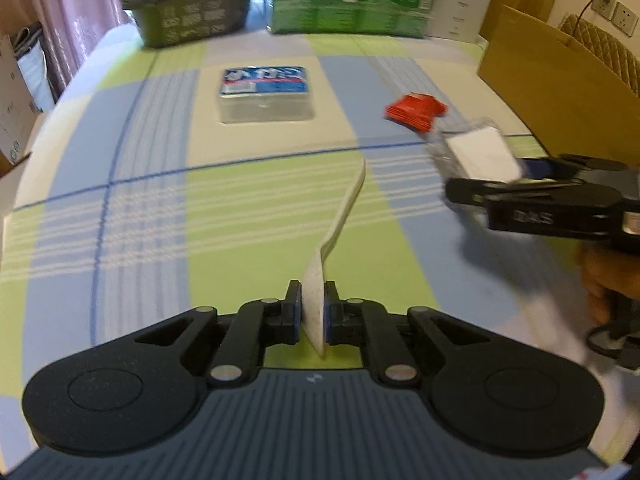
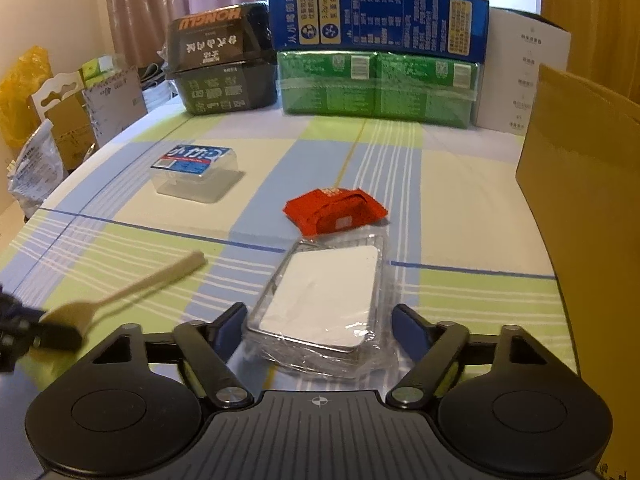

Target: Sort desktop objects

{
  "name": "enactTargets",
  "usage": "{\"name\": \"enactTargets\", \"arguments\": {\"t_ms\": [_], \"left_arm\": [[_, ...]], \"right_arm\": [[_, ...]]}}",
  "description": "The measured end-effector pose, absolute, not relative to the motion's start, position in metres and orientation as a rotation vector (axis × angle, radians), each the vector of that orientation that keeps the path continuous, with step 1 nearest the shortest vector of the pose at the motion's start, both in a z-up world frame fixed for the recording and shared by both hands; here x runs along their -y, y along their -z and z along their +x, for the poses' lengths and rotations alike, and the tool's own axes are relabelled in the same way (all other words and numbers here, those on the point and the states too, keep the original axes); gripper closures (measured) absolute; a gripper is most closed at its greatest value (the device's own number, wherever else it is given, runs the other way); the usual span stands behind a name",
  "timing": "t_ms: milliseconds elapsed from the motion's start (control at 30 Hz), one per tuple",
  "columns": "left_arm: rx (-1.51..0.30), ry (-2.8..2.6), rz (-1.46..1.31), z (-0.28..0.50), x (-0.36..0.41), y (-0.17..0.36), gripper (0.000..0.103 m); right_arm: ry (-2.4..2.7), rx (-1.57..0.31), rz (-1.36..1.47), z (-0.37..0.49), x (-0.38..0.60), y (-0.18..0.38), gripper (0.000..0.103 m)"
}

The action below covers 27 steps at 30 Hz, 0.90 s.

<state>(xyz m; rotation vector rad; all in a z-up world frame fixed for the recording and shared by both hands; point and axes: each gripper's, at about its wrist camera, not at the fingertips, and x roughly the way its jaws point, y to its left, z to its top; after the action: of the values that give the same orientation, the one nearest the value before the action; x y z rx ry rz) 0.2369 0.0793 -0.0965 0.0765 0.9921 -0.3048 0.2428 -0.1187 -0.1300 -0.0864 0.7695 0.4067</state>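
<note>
My left gripper point(image 1: 313, 312) is clamped on the bowl of a beige spoon point(image 1: 344, 208), handle pointing up-frame. My right gripper point(image 2: 320, 326) is spread wide around a plastic-wrapped white card pack point(image 2: 324, 292) at lower centre, pads apparently not touching. A red packet point(image 2: 334, 210) lies just beyond it; a clear plastic box point(image 2: 195, 174) sits upper left.

Left hand-held gripper point(image 1: 312, 312) is clamped tight; right hand-held gripper point(image 2: 320, 322) spreads wide.
</note>
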Motion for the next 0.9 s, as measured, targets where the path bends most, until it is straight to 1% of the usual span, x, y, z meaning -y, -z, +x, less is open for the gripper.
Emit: {"name": "enactTargets", "arguments": {"t_ms": [67, 100, 333, 500, 567, 600, 633, 700, 767, 900], "left_arm": [[-1.002, 0.309, 0.060, 0.231, -0.074, 0.095, 0.096], [-1.008, 0.311, 0.041, 0.228, -0.072, 0.094, 0.096], [-1.016, 0.369, -0.129, 0.198, -0.057, 0.082, 0.096], [-1.016, 0.394, -0.153, 0.170, -0.029, 0.089, 0.095], [-1.003, 0.398, -0.124, 0.161, -0.018, 0.093, 0.080], [-0.990, 0.398, -0.081, 0.156, -0.013, 0.093, 0.067], [-0.966, 0.389, -0.016, 0.149, -0.007, 0.093, 0.058], [-0.899, 0.370, 0.150, 0.137, 0.006, 0.092, 0.053], [-0.855, 0.384, 0.244, 0.130, 0.014, 0.094, 0.053], [-0.868, 0.404, 0.255, 0.132, 0.017, 0.100, 0.053]], "right_arm": [[-0.408, -0.776, -0.090, 0.240, 0.121, 0.129, 0.044], [-0.406, -0.787, -0.090, 0.237, 0.123, 0.127, 0.045], [-0.411, -0.872, -0.086, 0.192, 0.161, 0.113, 0.046], [-0.392, -0.903, -0.075, 0.148, 0.190, 0.110, 0.046], [-0.388, -0.901, -0.070, 0.136, 0.198, 0.110, 0.046], [-0.387, -0.896, -0.066, 0.133, 0.200, 0.111, 0.046], [-0.387, -0.889, -0.066, 0.129, 0.201, 0.111, 0.046], [-0.386, -0.869, -0.081, 0.122, 0.203, 0.112, 0.046], [-0.383, -0.845, -0.094, 0.116, 0.204, 0.113, 0.046], [-0.379, -0.832, -0.076, 0.115, 0.206, 0.115, 0.046]]}}
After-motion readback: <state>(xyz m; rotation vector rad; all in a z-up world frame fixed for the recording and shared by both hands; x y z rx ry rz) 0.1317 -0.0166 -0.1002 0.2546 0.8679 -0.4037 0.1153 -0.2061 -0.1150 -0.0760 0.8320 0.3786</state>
